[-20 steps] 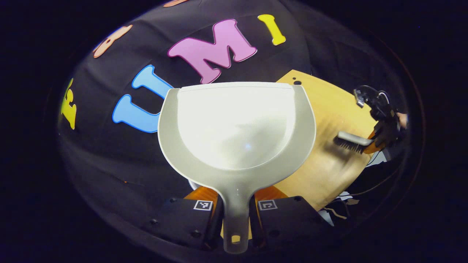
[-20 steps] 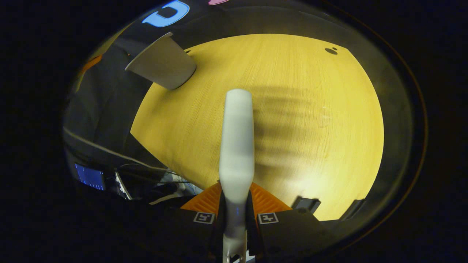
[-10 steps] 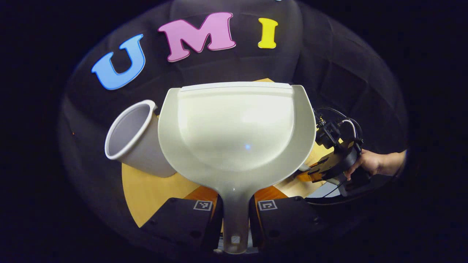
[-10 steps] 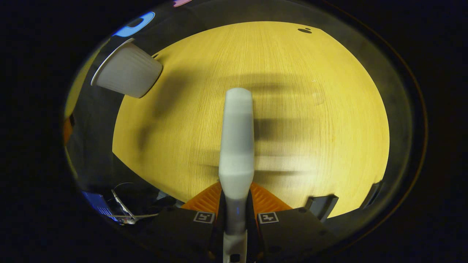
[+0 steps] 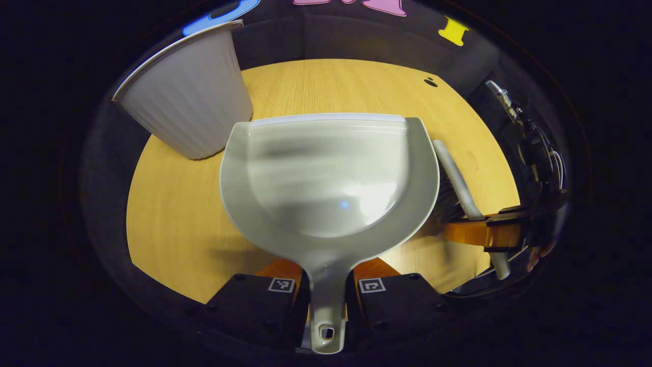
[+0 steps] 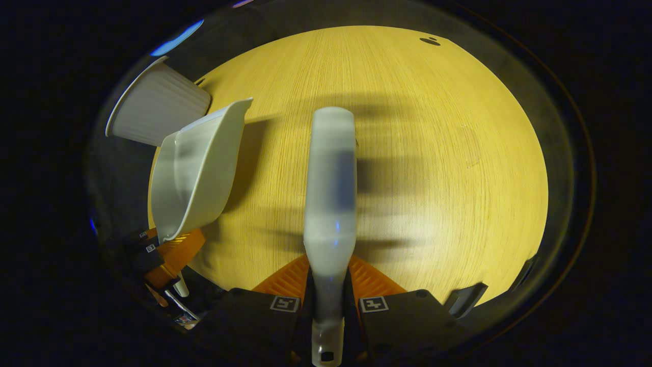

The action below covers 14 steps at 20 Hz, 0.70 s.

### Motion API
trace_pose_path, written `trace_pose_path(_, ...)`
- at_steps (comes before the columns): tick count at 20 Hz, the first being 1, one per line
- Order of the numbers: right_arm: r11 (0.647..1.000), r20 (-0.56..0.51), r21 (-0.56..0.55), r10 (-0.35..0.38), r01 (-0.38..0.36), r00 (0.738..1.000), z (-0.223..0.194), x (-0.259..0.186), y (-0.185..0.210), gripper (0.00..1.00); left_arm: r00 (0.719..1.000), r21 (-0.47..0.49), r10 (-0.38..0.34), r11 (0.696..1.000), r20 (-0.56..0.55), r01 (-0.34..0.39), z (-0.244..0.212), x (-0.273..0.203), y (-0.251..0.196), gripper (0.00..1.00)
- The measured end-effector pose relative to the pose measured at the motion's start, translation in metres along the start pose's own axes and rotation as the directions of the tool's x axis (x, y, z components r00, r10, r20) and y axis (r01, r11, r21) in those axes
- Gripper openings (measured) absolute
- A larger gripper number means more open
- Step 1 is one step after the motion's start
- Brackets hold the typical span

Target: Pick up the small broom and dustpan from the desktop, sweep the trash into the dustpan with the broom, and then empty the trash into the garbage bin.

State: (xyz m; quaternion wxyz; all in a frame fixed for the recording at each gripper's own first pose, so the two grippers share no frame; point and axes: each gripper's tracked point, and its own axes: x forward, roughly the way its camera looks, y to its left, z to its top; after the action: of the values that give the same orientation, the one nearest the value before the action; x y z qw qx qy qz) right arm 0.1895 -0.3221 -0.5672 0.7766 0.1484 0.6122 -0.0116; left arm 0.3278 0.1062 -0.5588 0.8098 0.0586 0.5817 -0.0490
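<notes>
Two tools, both loaded. My left tool (image 5: 327, 290) pinches the dustpan (image 5: 328, 178) by its handle, both fingers pressed on it, the pan's long axis running straight out ahead and its lip held over the counter (image 5: 173, 214). My right tool (image 6: 328, 300) is clamped the same way on the broom (image 6: 331, 188), whose handle points forward along the fingers, above the wood.

From the right gripper view the dustpan sits just to the left of the broom, tilted, with the garbage bin (image 6: 153, 112) beyond it at the counter's far left corner. From the left gripper view the bin stands ahead and to the left, just past the pan's lip, so the left tool is the nearer one to it. I can make out no trash on the wood or in the pan.

A second ago my left camera faced mostly the booth wall with the pan raised; now it looks down on the counter, the bin has come into sight close by, and the broom has drawn in beside the pan.
</notes>
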Motion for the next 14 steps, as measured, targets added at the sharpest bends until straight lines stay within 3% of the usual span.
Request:
trace_pose_path(4,1.0,-0.037,-0.02,-0.021,0.02,0.999,0.001,0.01,0.009,0.32,0.997,-0.033,-0.005,0.999,-0.071,0.002,0.002,0.023,0.004,0.29)
trace_pose_path(8,0.999,-0.047,-0.024,-0.026,0.025,0.999,0.007,0.014,0.014,0.29,0.987,-0.049,0.015,0.999,-0.162,-0.023,0.003,0.036,0.008,0.29)
trace_pose_path(13,0.999,-0.058,-0.027,-0.024,0.022,0.998,0.006,0.011,0.018,0.31,0.979,-0.007,0.041,0.999,-0.201,-0.043,0.009,0.038,0.008,0.29)
trace_pose_path(14,0.999,-0.049,-0.029,-0.026,0.025,0.998,0.008,0.007,0.018,0.36,0.977,-0.01,0.033,0.999,-0.21,-0.036,0.007,0.038,0.009,0.3)
